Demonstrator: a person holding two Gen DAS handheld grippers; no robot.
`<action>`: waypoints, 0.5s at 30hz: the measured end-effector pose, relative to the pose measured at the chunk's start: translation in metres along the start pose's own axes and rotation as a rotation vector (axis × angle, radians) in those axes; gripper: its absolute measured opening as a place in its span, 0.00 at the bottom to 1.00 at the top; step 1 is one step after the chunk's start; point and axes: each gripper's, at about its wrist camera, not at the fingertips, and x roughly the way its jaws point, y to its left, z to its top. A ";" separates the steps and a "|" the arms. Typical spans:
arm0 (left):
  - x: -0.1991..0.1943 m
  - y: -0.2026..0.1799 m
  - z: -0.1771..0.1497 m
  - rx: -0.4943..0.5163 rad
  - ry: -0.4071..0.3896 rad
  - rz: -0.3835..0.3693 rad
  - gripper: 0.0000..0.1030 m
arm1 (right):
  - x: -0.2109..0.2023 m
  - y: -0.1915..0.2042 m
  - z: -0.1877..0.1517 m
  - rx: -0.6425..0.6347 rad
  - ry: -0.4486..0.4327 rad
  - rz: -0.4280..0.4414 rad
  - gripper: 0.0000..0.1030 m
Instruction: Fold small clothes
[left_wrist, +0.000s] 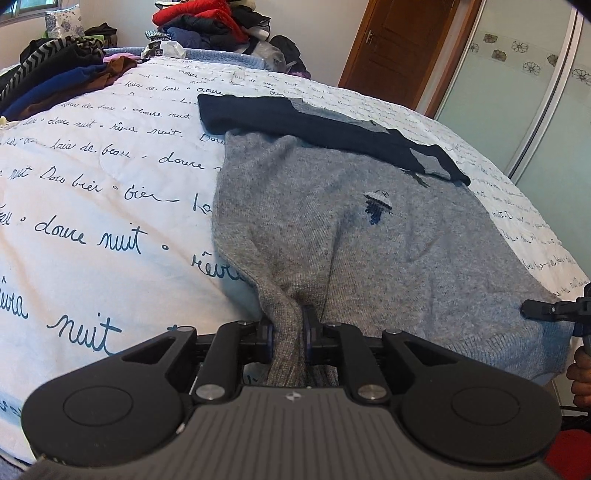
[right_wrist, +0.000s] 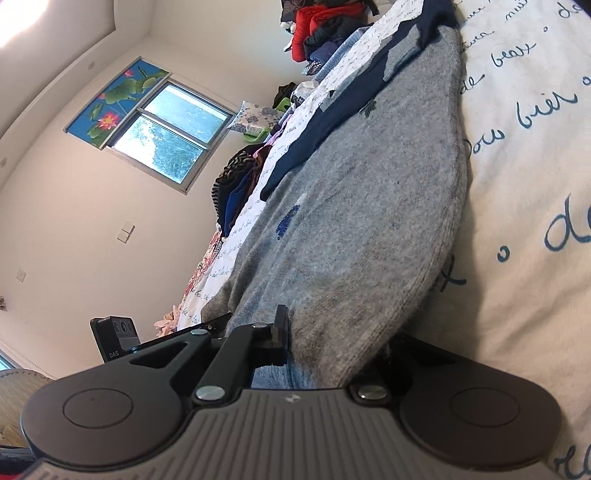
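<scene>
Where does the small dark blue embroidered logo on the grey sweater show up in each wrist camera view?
Left wrist: the embroidered logo sits right of centre on the grey sweater, below its navy band.
Right wrist: the logo is left of centre, mid-height.
Shared landmark: the red garment on the far clothes pile.

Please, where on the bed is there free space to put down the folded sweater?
The widest bare patch of bedspread lies left of the grey sweater, bounded behind by the dark clothes. A narrower bare strip runs right of the sweater to the bed edge. The far end is crowded with a clothes heap. The left gripper pinches the sweater hem.
</scene>
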 end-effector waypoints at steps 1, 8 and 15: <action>0.000 0.000 0.000 -0.003 0.001 -0.002 0.19 | 0.000 -0.001 0.000 0.002 0.001 0.001 0.06; 0.003 -0.006 -0.001 0.026 0.004 -0.001 0.34 | 0.000 -0.003 -0.001 0.010 0.001 -0.005 0.06; 0.003 -0.003 -0.004 0.018 -0.001 -0.072 0.57 | 0.002 -0.002 -0.002 -0.010 0.019 -0.017 0.06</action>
